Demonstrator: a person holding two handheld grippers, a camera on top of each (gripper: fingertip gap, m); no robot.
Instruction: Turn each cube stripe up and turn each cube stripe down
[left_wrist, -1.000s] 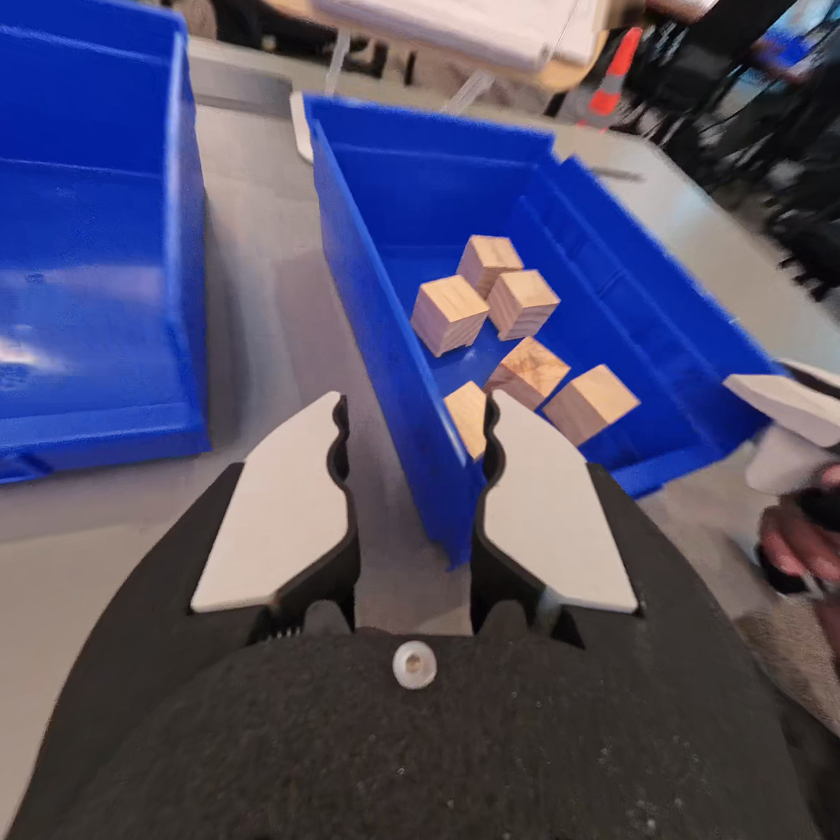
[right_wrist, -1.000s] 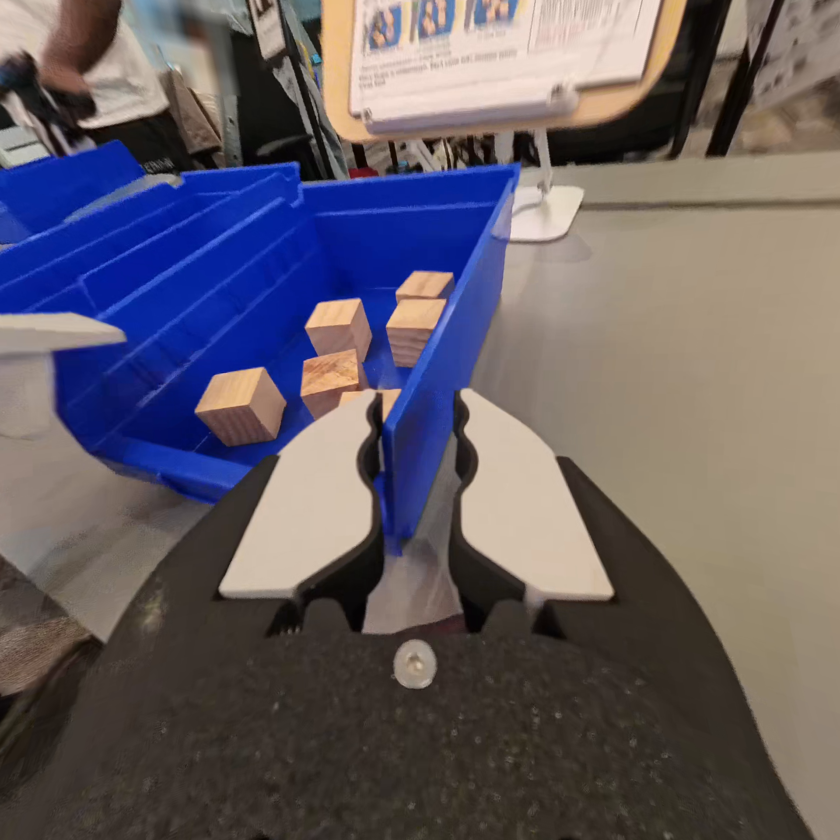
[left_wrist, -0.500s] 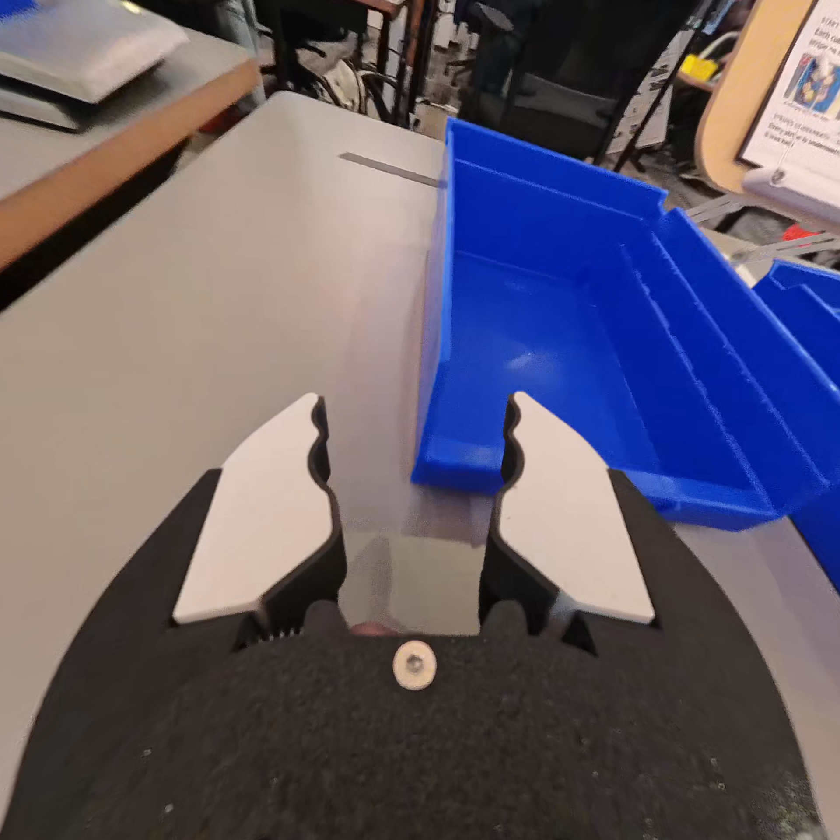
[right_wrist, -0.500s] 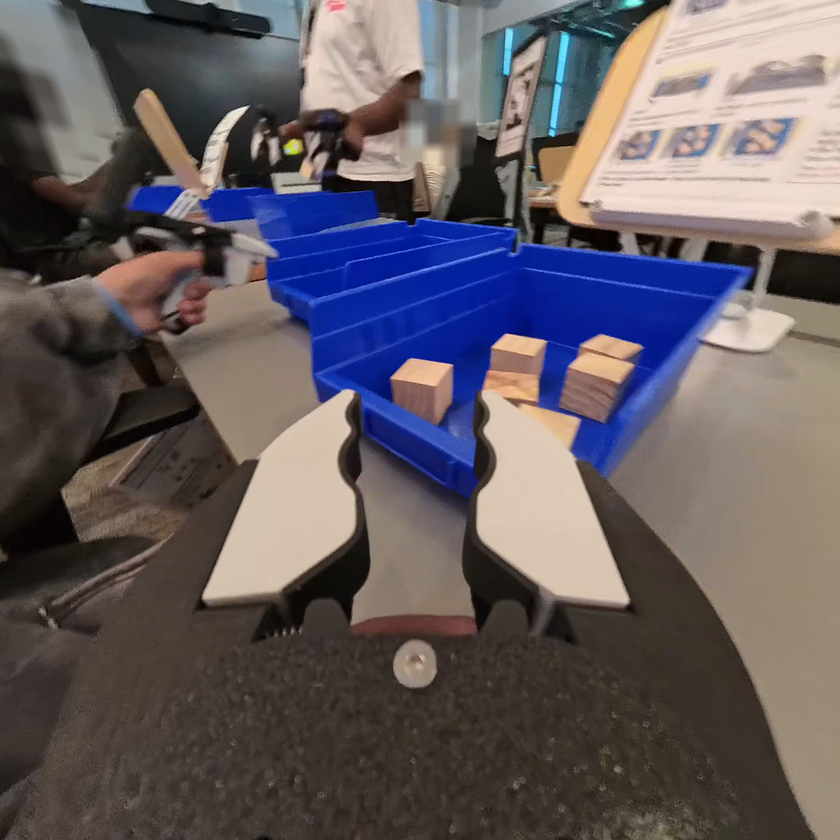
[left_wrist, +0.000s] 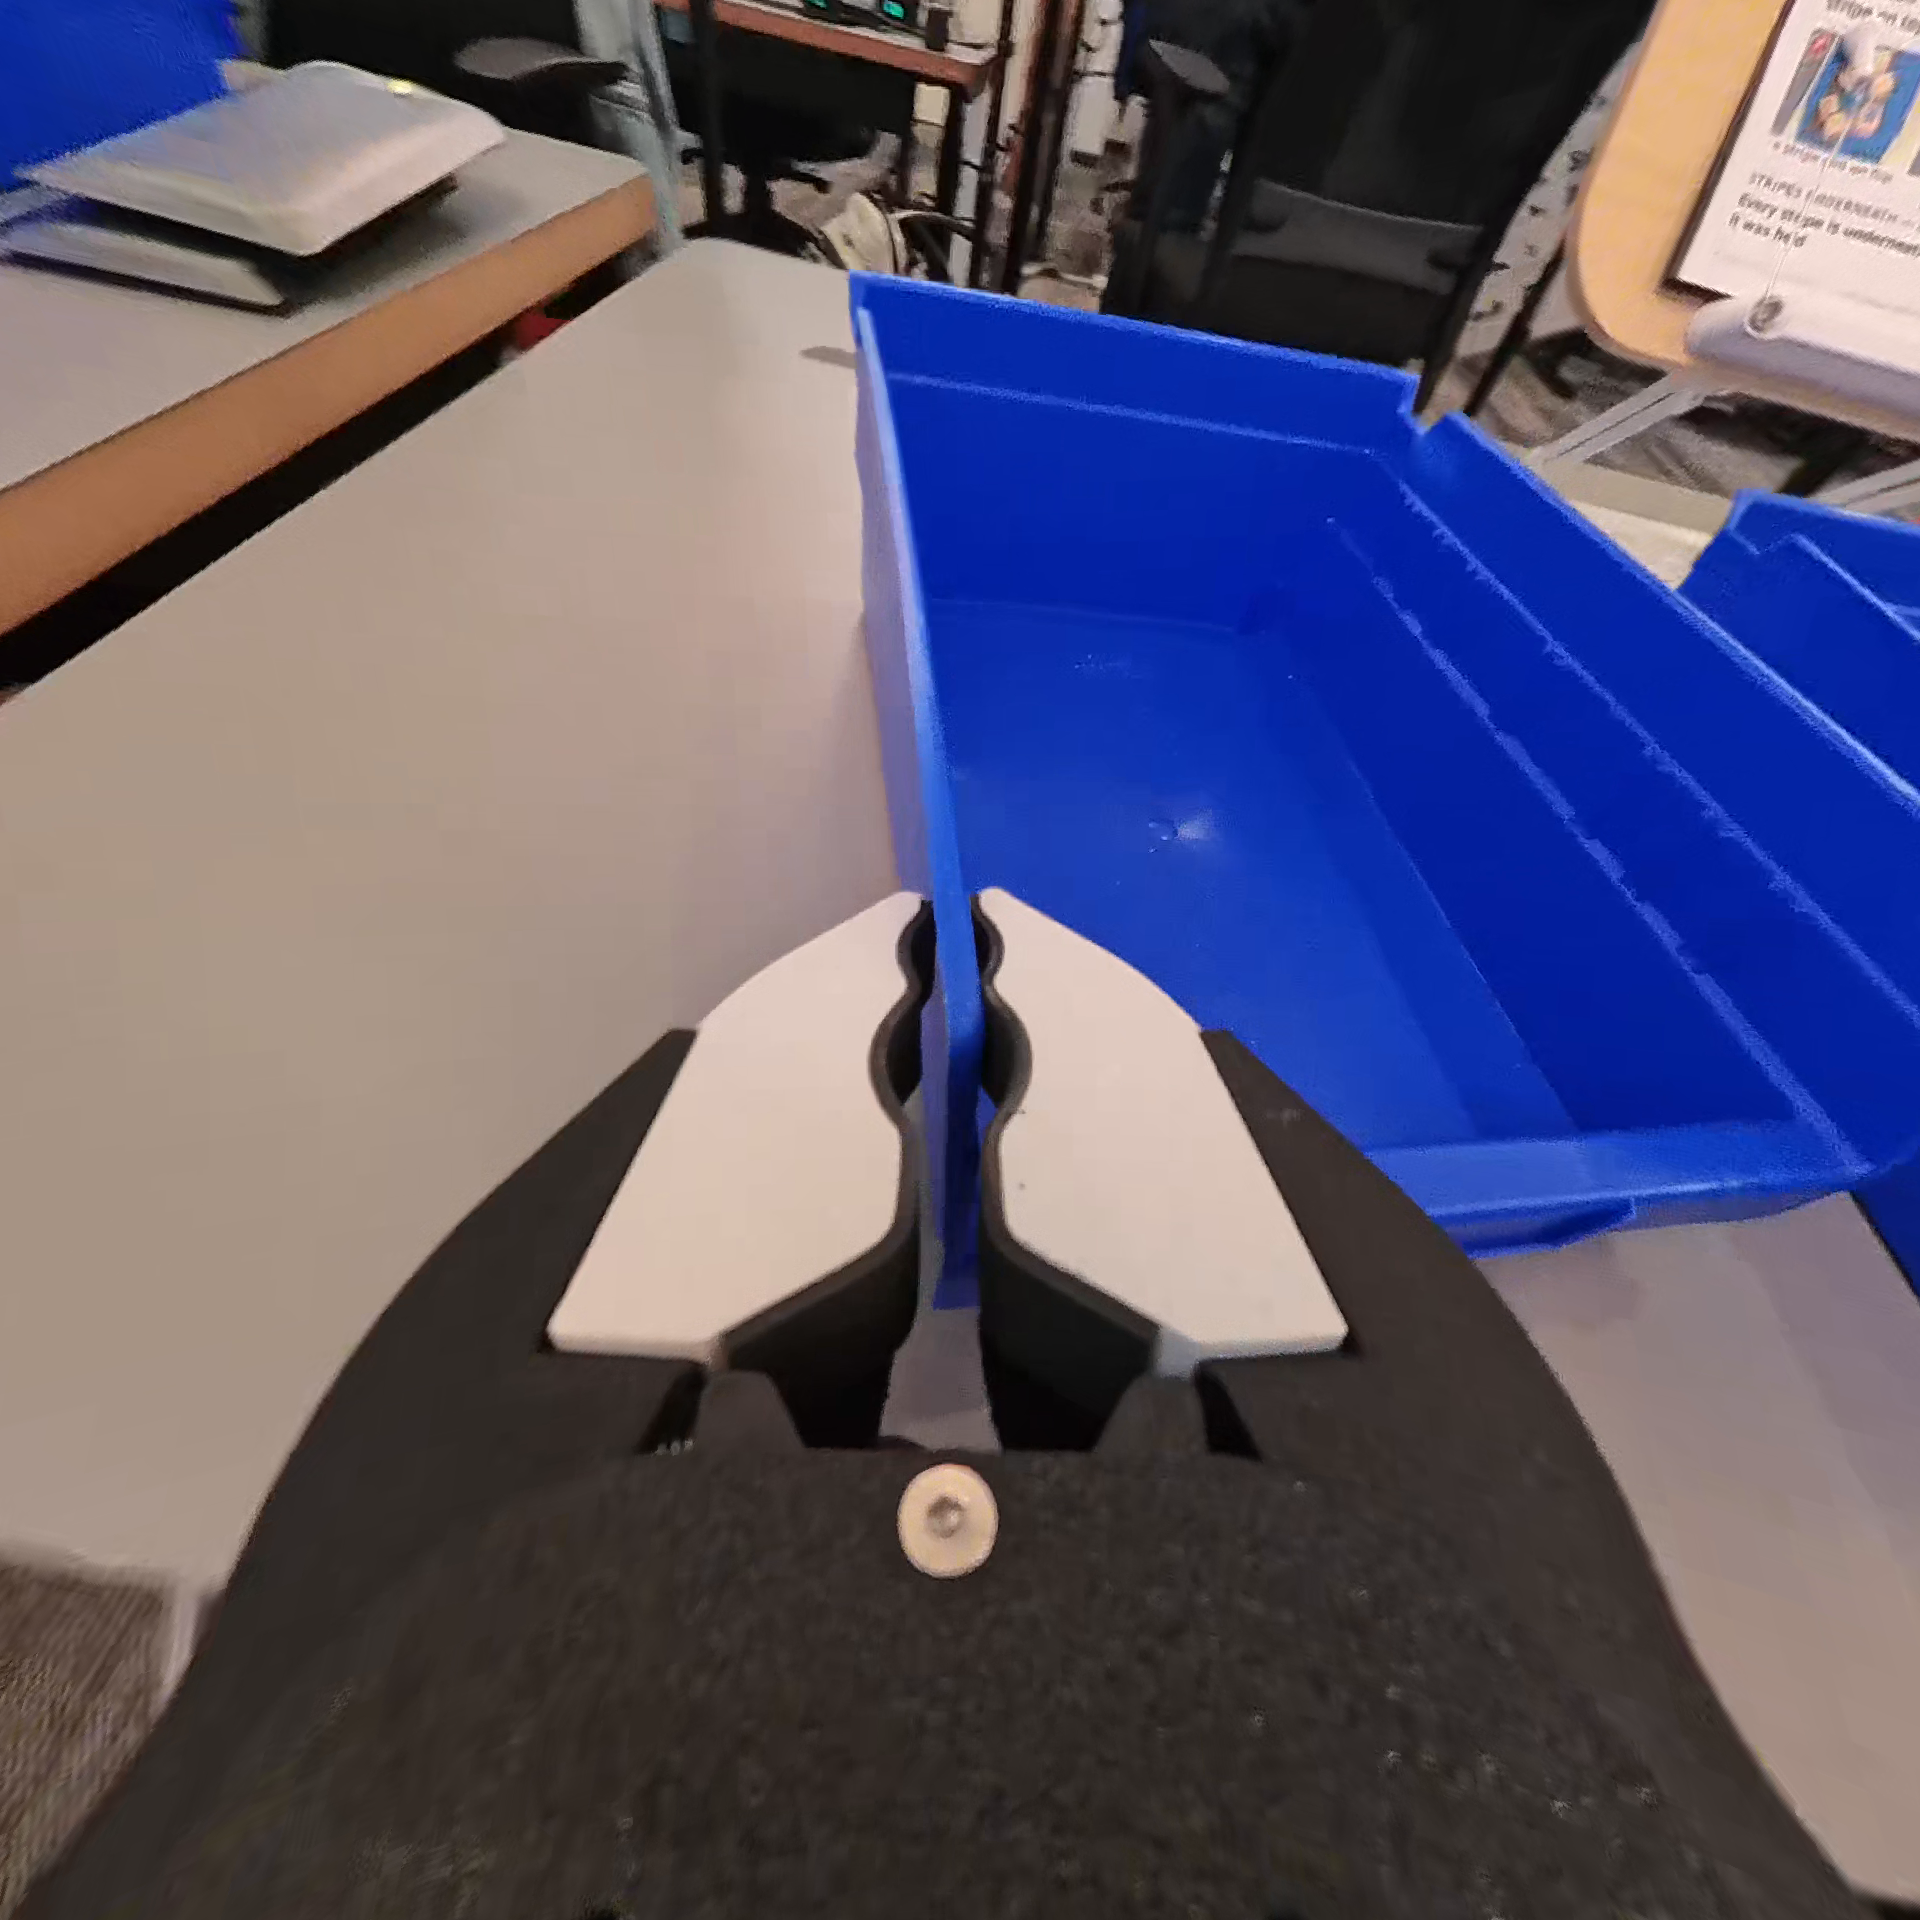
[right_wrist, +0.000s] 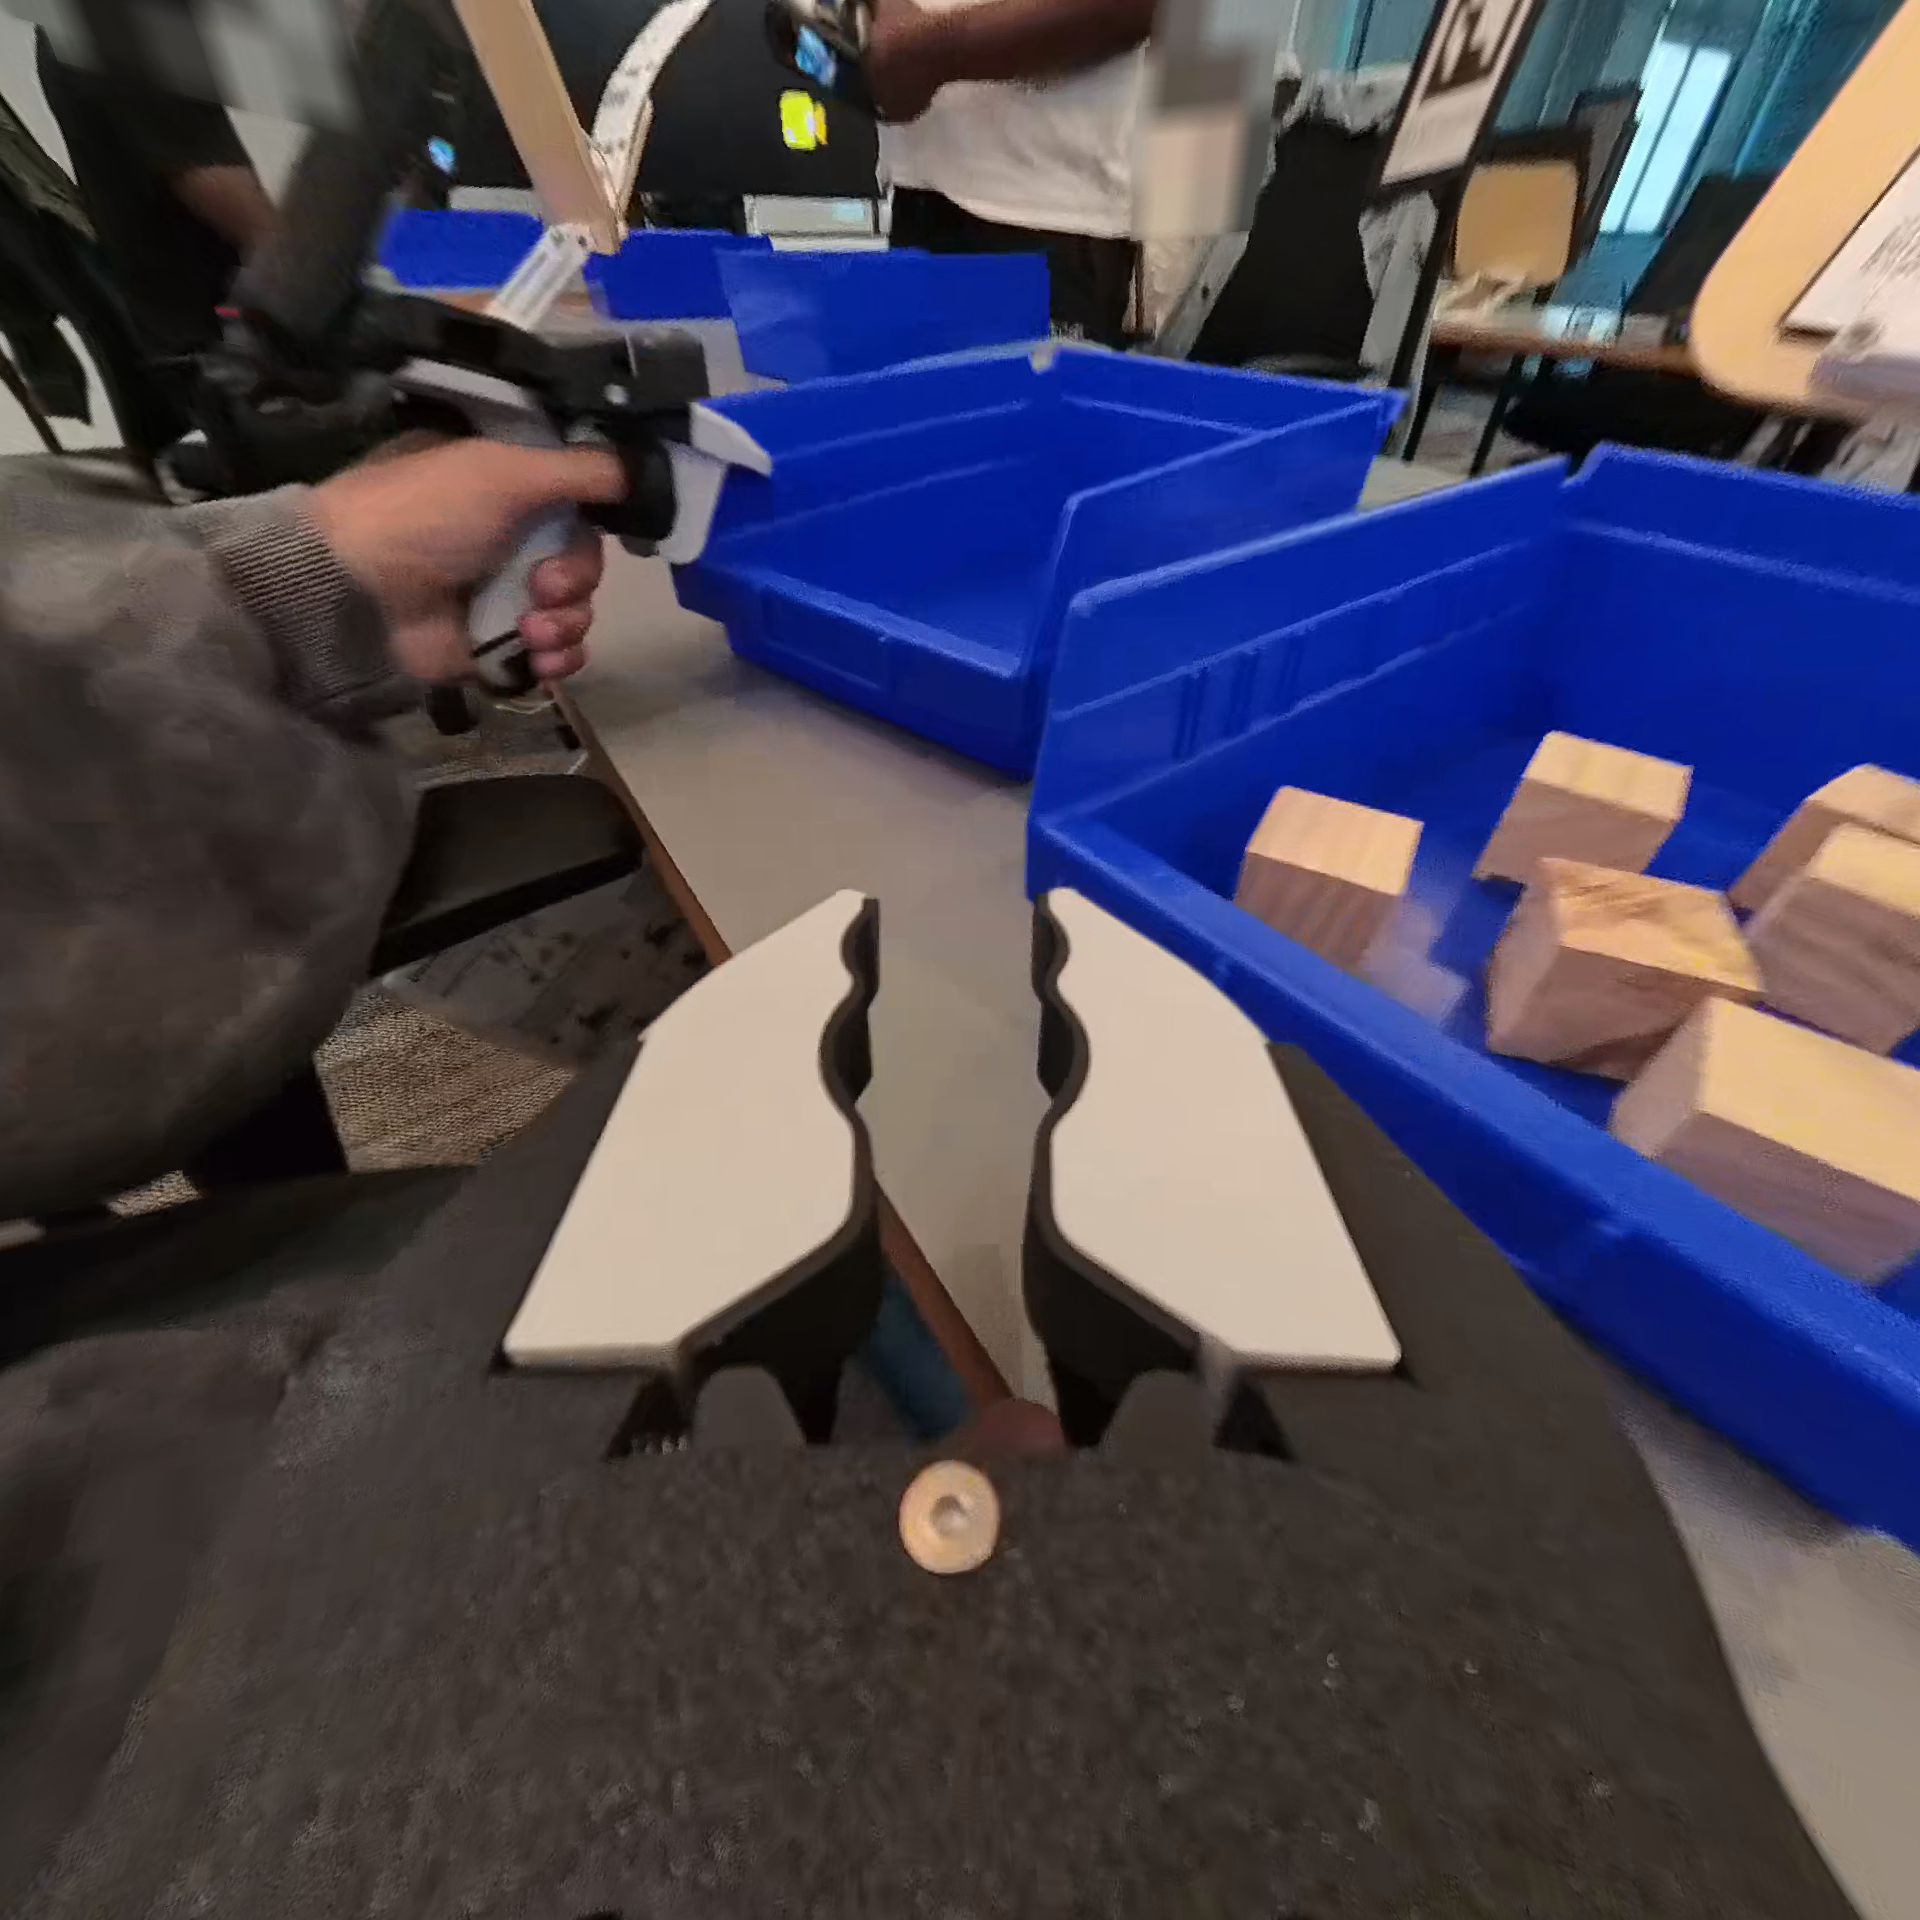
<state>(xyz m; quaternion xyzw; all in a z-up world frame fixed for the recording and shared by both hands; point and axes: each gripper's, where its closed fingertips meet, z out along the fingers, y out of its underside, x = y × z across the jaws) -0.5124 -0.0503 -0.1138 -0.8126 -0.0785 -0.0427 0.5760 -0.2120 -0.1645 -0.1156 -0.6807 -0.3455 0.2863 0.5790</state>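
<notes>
My left gripper (left_wrist: 951, 914) has closed on the empty bin's (left_wrist: 1226, 810) near wall, so I pull gently and level, while my right gripper (right_wrist: 951, 920) stays open beside the cubes (right_wrist: 1621, 966).

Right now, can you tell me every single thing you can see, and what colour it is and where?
Empty bin: one, blue, on the table, its near wall pinched by the left gripper.
Bin with cubes: one, blue, right of the right gripper.
Wooden cubes: at least five, pale wood, inside that bin; blurred, and no stripes can be made out.
More bins: several, blue, farther back.
Table: one, grey, under the bins.
Instruction board: one, tan with a white sheet, far right.
People: at least one standing in the background.
Left gripper: black with white fingers, shut on the empty bin's wall.
Right gripper: black with white fingers, open, holding nothing.
Left hand: holding the left gripper's handle.
</notes>
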